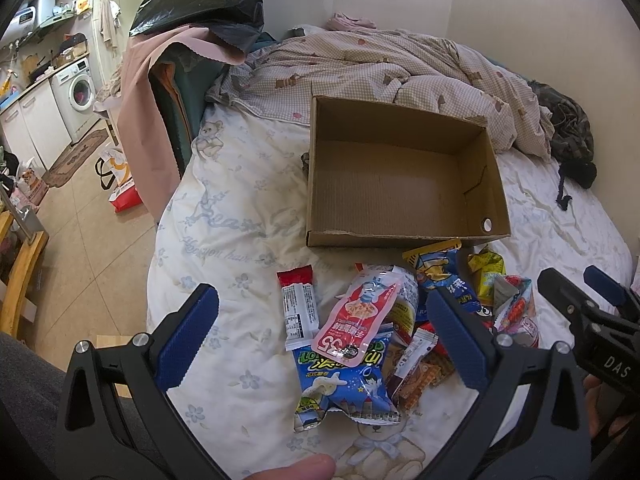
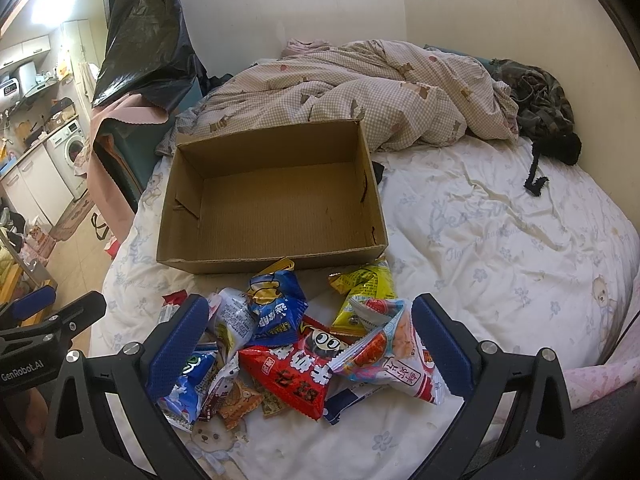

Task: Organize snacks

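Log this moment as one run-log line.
stage: start | cardboard box: empty, on bed | snack packets: piled before box | left gripper: open above pile | right gripper: open above pile

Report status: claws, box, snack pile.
Left claw open, right claw open, both above the snack pile. Cardboard box empty, just behind the pile. Nothing in the way.

Snack heap (image 2: 304,344) against open cardboard box (image 2: 276,204); bare sheet (image 2: 500,240) rightward.
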Tool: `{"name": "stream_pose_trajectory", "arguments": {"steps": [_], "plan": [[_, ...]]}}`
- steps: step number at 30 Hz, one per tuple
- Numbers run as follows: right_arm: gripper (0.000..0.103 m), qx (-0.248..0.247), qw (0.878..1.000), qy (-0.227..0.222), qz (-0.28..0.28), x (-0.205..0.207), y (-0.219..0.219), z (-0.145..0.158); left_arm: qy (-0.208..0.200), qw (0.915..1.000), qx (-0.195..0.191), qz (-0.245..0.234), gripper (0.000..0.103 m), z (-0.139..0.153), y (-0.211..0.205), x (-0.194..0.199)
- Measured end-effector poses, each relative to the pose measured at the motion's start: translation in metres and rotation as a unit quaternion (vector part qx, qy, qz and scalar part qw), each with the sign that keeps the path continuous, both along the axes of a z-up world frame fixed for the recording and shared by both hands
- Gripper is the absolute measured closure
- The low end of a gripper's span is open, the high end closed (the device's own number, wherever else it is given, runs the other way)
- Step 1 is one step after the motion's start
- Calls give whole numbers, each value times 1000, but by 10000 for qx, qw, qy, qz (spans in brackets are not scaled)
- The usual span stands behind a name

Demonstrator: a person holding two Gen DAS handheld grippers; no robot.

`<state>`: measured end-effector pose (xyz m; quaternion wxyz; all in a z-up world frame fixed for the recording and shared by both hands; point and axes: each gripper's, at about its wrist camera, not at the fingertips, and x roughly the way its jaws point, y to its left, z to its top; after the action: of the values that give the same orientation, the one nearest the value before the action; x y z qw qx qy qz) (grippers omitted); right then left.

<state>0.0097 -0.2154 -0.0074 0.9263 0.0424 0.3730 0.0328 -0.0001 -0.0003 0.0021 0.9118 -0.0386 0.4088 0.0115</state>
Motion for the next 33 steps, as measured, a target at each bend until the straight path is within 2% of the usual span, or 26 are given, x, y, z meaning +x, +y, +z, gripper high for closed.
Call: {"name": "stream_pose_trajectory", "arguments": {"steps": [33], "plan": [[0,48,10000,18,-46,0,-1,-1,3,10000,50,3,0,-3,0,-1]]}}
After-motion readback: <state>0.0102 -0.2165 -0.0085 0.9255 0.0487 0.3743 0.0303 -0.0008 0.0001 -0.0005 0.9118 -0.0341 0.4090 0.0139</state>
